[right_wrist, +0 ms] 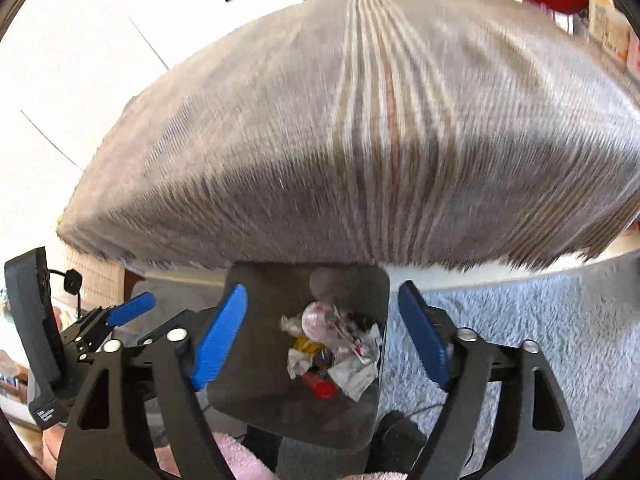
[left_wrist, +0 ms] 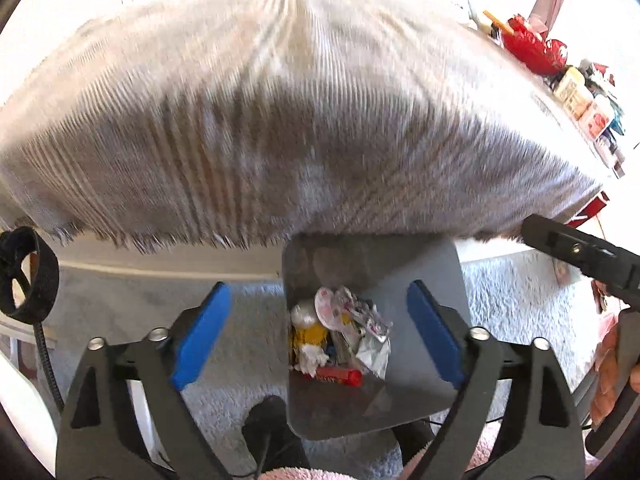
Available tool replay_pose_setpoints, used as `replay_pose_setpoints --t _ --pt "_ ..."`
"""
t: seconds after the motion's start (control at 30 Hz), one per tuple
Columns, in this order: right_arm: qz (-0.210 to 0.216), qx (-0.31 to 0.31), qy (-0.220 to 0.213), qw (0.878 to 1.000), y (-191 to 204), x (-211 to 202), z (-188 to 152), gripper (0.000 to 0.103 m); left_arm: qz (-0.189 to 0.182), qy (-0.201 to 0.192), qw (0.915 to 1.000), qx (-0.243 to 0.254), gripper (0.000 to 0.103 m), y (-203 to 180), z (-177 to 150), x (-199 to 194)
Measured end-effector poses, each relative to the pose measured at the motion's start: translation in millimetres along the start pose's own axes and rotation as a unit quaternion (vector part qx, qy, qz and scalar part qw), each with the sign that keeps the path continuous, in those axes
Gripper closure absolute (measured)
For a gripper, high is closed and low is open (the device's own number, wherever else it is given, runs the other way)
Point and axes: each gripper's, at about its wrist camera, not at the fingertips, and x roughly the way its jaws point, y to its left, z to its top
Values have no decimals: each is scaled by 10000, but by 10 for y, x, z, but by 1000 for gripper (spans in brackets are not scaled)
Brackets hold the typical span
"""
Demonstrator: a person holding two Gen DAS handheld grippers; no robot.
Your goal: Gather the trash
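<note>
Hovering above the bin [left_wrist: 376,408], the left tool [left_wrist: 320,332] stands wide apart and holds nothing; its blue pads [left_wrist: 202,336] frame the bin's mouth in the left wrist view. The right tool [right_wrist: 324,336] is likewise spread wide and empty, directly over the same bin [right_wrist: 264,360], with the left tool visible beside it, to its left.

The collected trash [left_wrist: 344,336] lies at the bottom of the bin, below and between the pads of each tool. It consists of crumpled paper and wrappers [right_wrist: 352,372], a round foil or plastic lid [right_wrist: 316,320], a yellow wrapper [left_wrist: 310,334] and a red tube [left_wrist: 340,376].

Handling judgement:
- Paper and wrappers are likely very light and soft. They compress under the pads, so close fully on the thickest fold of a piece, not on a loose edge.
- Foil and film are probably slippery; a pinch across a crease should hold better than one on a flat face.
- The red tube appears stiff. Take it across its middle, pads square to its length.
- Nothing here looks fragile.

Beyond the tools, a striped grey cloth [right_wrist: 360,120] covers the surface, and no loose trash shows on the part in view, though motion blur limits certainty. Far right of the left tool, a red bag [left_wrist: 532,46] and boxes [left_wrist: 576,92] sit at the cloth's edge; whether these count as trash cannot be told.
</note>
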Motion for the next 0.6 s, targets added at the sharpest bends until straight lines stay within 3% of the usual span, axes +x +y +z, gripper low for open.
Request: replay_pose_setpoints --t 0.1,0.13,0.2,0.27,0.6 --pt "15 -51 -341 9994 69 -198 163 14 102 -333 9994 9 8 -93 101 -244" --pt "22 -56 -439 9990 87 -240 219 13 146 -449 9989 21 8 -132 191 -301" --pt "23 -89 -749 9972 148 -372 382 3 272 -734 9969 90 8 -140 353 -461" --pt "-45 -152 -1041 9944 209 -487 531 3 388 -982 9943 160 8 -153 504 -589" --pt "-171 -309 -2214 9745 399 -1019 1055 3 714 -2292 9697 449 8 -292 1143 -1254"
